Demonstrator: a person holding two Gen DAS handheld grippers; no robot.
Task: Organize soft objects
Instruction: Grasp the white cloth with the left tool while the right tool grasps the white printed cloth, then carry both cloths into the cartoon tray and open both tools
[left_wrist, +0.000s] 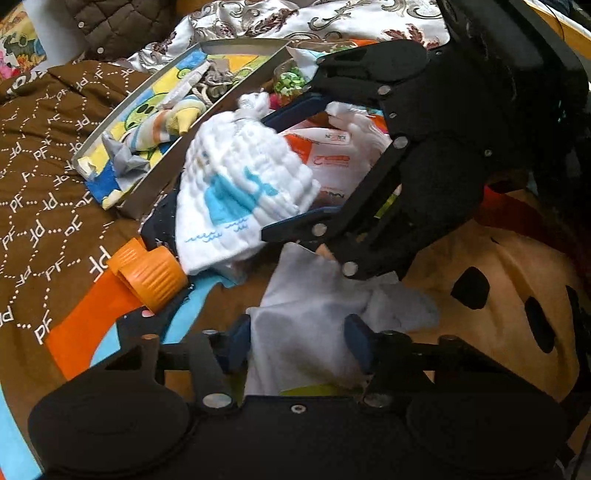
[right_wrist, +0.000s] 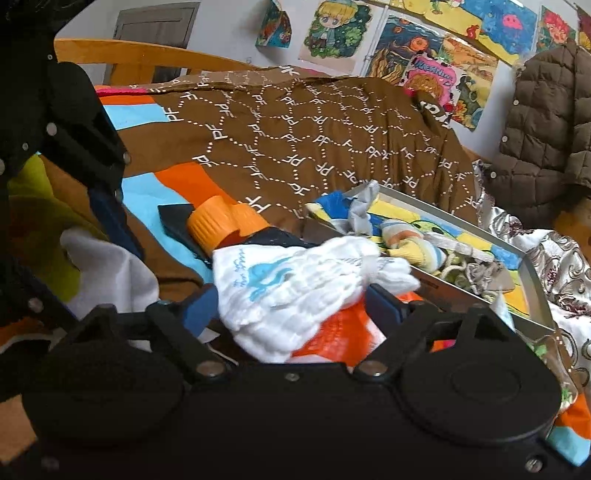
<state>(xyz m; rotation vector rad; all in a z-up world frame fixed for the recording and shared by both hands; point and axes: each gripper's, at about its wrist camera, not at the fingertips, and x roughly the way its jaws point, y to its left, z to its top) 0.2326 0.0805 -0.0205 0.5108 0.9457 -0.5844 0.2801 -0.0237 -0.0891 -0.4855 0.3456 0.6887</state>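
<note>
Left wrist view: left gripper (left_wrist: 297, 341) straddles a plain white cloth (left_wrist: 317, 317), blue fingers (left_wrist: 356, 345) either side, contact uncertain; closing here could snag the bedding underneath. Right wrist view: right gripper (right_wrist: 291, 306) brackets the whale-print white cloth (right_wrist: 295, 284), no squeeze evident; it lies just short of the tray (right_wrist: 532, 273), and lifting risks dragging the orange-and-white bag (right_wrist: 332, 332) beneath.

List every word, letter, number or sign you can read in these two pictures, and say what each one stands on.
"PF": repeated in white, joined by dotted lines, all over the brown quilt.
Red print on the white and orange plastic packet: upside down and blurred, not readable.
Blue script on the white muslin cloth beside its whale picture: too small to read.
Lettering on the pink wall drawing: too blurred to read.
</note>
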